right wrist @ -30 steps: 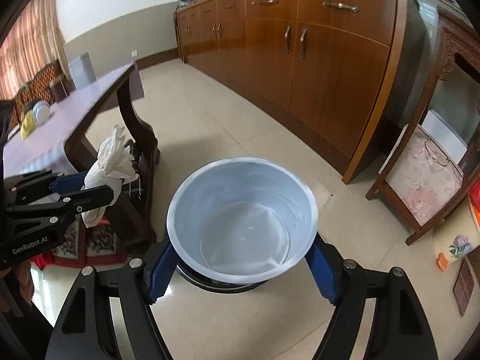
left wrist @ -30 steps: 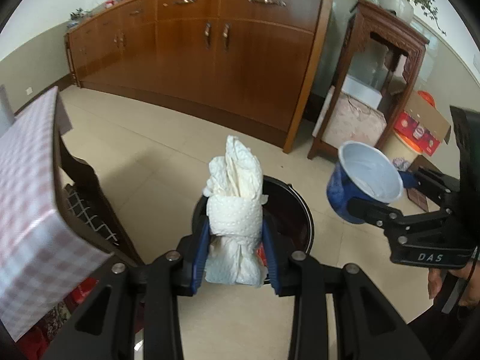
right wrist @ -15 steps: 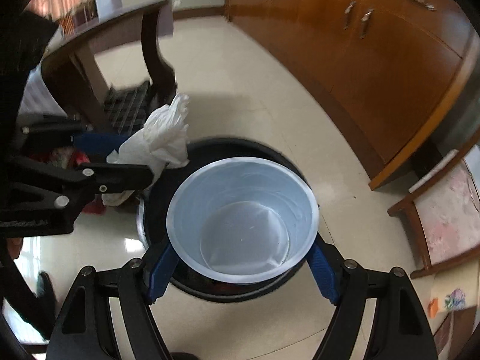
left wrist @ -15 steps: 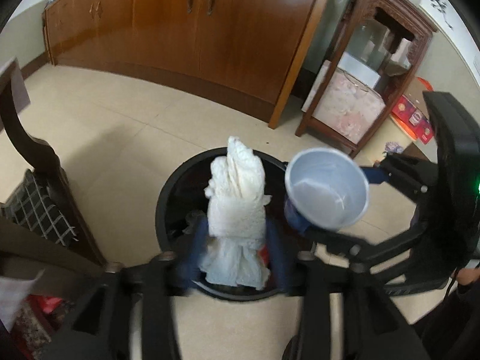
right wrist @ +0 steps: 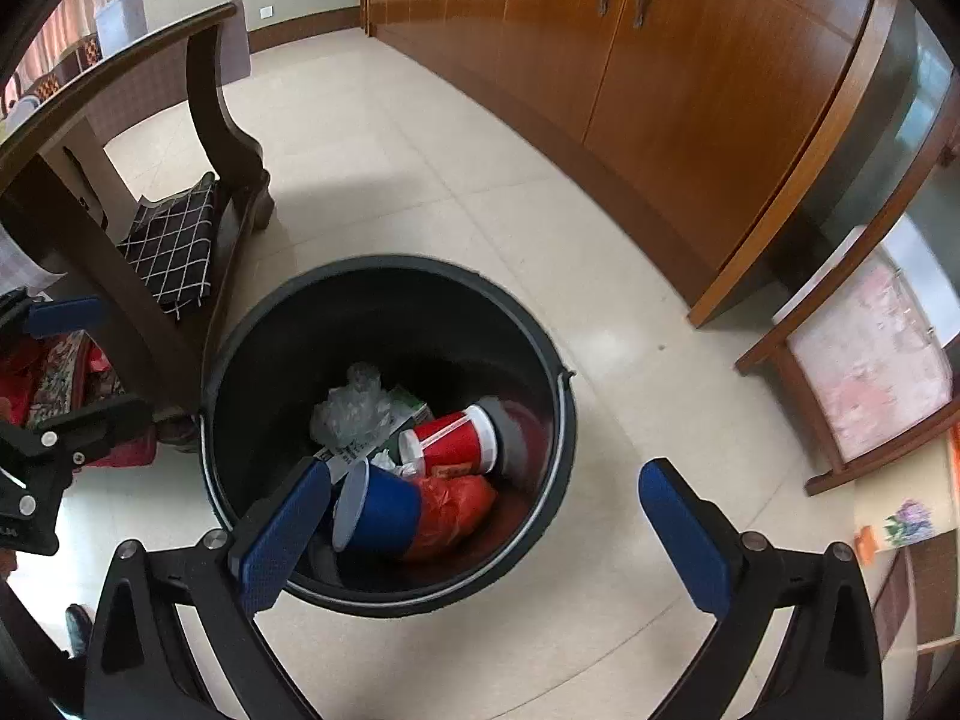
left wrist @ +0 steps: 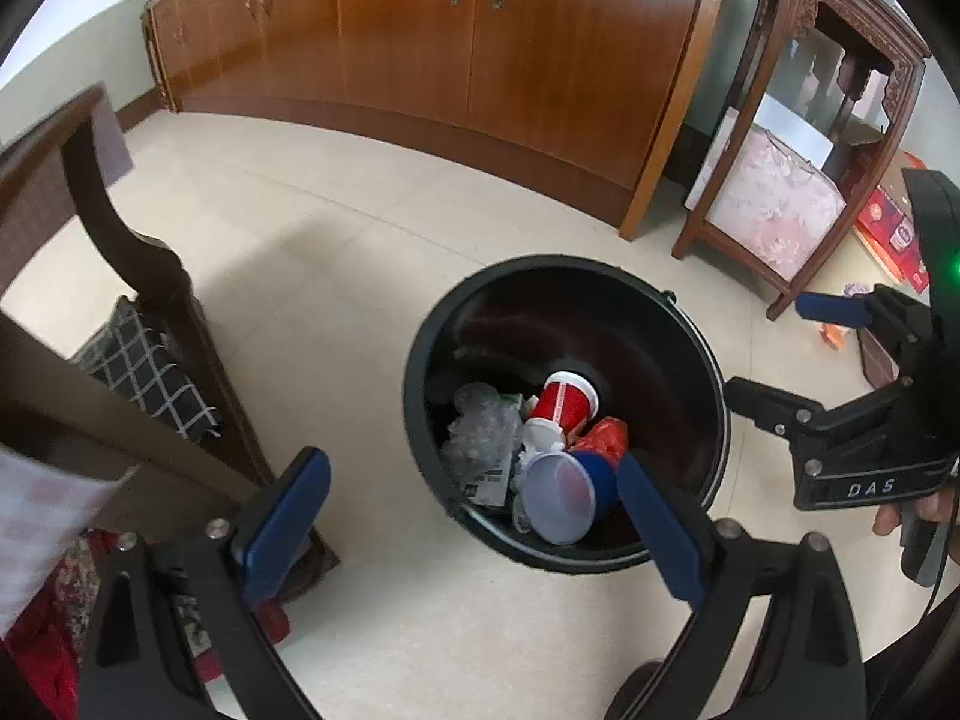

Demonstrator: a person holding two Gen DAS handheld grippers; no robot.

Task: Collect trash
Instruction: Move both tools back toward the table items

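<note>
Black bin [right wrist: 252,360] holds two cups: one red [right wrist: 453,441], one blue [right wrist: 384,510].

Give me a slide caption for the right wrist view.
Right gripper opening, empty, above black bin holding blue cup, red cup, plastic wrap.

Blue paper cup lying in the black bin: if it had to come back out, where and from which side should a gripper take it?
Across its blue side wall, coming straight down from above. The blue paper cup lies on its side atop the trash in the black round bin, its white mouth sideways, so the curved wall faces up, though it may crush.
</note>
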